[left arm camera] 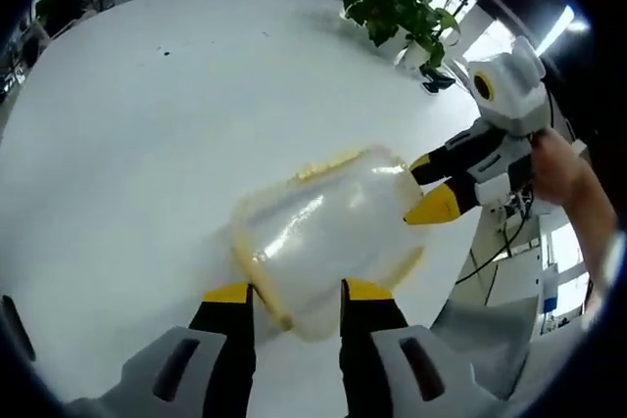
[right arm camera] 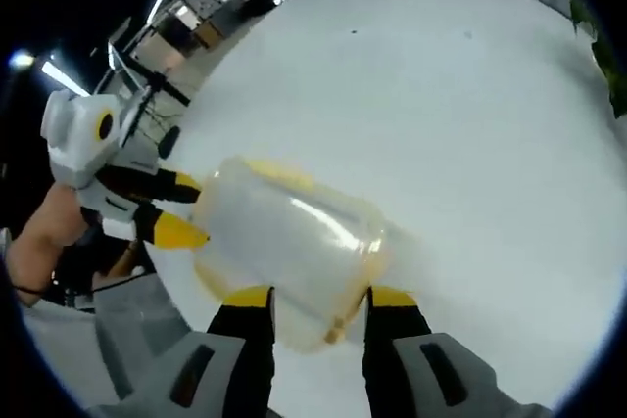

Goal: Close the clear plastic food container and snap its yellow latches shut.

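The clear plastic container (left arm camera: 328,232) lies on the white table (left arm camera: 147,144), its lid on. Yellow latch strips (left arm camera: 328,163) run along its edges. My left gripper (left arm camera: 297,293) is open, and its yellow-tipped jaws stand at the container's near end, which is wider than the gap between them. My right gripper (left arm camera: 431,186) comes in from the right, open, with its tips against the opposite end. In the right gripper view the container (right arm camera: 289,242) sits just ahead of my right gripper (right arm camera: 321,298), and my left gripper (right arm camera: 184,208) meets its far end from the left.
A potted green plant (left arm camera: 397,7) stands near the table's far edge. A person's hand (left arm camera: 563,168) holds the right gripper and an arm (right arm camera: 44,232) holds the left one. The table edge (left arm camera: 470,271) runs close beside the container. Office desks lie beyond.
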A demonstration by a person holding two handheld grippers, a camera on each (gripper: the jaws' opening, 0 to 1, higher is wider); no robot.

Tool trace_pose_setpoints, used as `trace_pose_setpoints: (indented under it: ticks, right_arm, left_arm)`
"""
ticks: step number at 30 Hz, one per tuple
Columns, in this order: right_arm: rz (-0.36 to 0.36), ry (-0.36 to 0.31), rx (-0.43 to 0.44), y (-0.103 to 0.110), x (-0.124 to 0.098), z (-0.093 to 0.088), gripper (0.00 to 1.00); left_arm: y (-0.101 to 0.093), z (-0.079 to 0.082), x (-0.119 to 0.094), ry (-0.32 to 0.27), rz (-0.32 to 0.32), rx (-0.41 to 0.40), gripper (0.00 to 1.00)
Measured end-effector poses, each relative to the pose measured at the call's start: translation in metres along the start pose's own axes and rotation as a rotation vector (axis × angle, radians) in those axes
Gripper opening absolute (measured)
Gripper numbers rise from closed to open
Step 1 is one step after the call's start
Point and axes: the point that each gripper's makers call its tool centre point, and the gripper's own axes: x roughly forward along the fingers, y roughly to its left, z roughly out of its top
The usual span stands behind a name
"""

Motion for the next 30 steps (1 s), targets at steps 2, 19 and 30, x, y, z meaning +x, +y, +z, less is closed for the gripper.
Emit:
trace_pose_setpoints:
  ticks: [2,19,30]
  right_arm:
    - [0.006,0.0,0.016,-0.001,0.0,0.001,0.35]
    - [0.016,-0.029,0.046,0.0,0.005,0.012,0.38]
    - [-0.019,-0.02,-0.032,0.001,0.004,0.015,0.39]
  left_arm:
    - [0.001,0.001,0.002,0.0,-0.005,0.002,0.31]
    - [0.003,-0.001,0.006,-0.038,-0.027,-0.017,0.34]
    - [0.003,-0.001,0.005,-0.039,-0.041,0.008,0.36]
